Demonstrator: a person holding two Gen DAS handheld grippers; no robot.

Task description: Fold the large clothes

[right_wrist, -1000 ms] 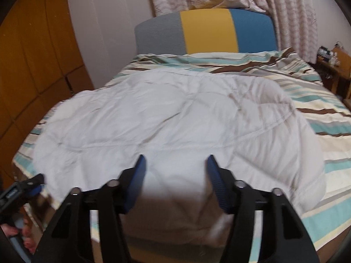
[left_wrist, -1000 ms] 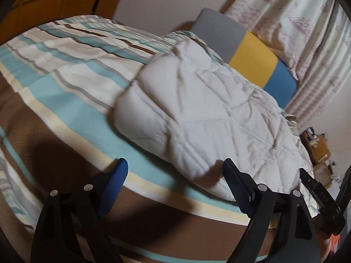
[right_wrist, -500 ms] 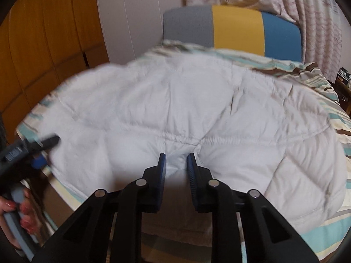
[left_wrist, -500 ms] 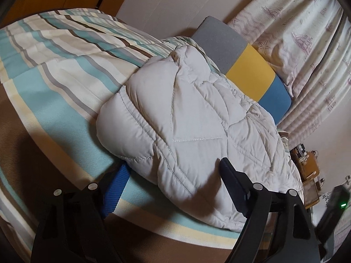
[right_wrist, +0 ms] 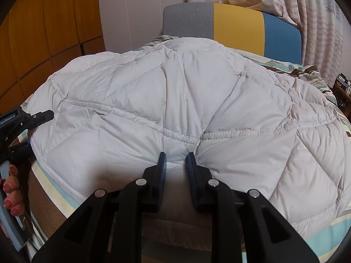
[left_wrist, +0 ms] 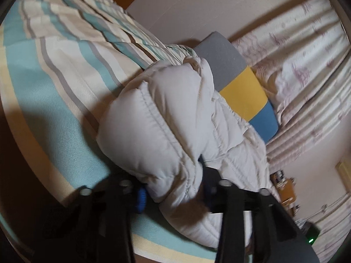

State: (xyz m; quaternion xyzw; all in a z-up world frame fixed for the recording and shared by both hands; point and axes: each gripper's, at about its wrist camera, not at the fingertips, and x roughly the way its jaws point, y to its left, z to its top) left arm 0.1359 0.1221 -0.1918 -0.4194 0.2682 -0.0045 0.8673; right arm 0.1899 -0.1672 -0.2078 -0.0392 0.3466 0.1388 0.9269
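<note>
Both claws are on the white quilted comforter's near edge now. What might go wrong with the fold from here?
1. The right claw pinches only a narrow bunch of the comforter hem, so the puffy fabric may slip out when lifted.
2. The left claw holds a thick corner; its grip looks bulky and uneven and is blurred.
3. Both grips sit on one edge, so the far side may drag across the striped bedspread.

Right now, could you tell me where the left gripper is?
The left gripper sits at the right wrist view's far left, at the white quilt's left edge on the striped bed.
</note>
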